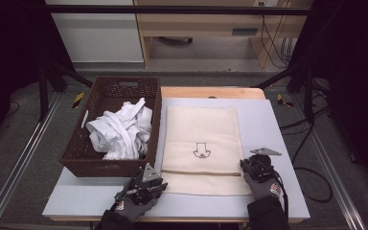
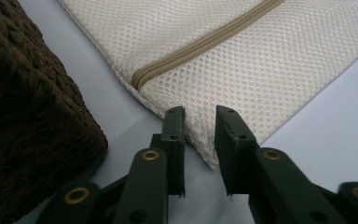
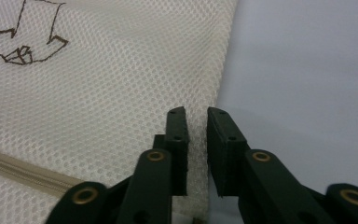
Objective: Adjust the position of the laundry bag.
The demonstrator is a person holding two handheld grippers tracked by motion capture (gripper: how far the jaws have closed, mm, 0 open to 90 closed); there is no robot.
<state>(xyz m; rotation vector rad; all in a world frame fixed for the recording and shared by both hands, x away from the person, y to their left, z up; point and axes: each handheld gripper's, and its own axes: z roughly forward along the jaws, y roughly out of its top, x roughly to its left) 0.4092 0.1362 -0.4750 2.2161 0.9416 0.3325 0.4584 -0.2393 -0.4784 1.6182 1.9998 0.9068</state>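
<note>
The flat cream mesh laundry bag (image 1: pixel 201 146) with its tan zipper (image 2: pixel 205 43) lies on the pale grey desk (image 1: pixel 268 124), just beside the brown woven basket (image 1: pixel 112 127) of crumpled white clothes (image 1: pixel 122 132); the left gripper (image 2: pixel 199 123) has its jaws nearly closed over the bag's near left corner, the right gripper (image 3: pixel 196 121) likewise narrowed on its right edge; whether the pads pinch I cannot tell; by my judgement gripping is just starting; the zipper looks closed and the clothes remain in the basket.

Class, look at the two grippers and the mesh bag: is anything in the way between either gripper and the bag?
Nothing visible. The left gripper straddles the mesh bag at its near left corner, the right gripper at its right edge; mesh sits between both pairs of jaws.
</note>
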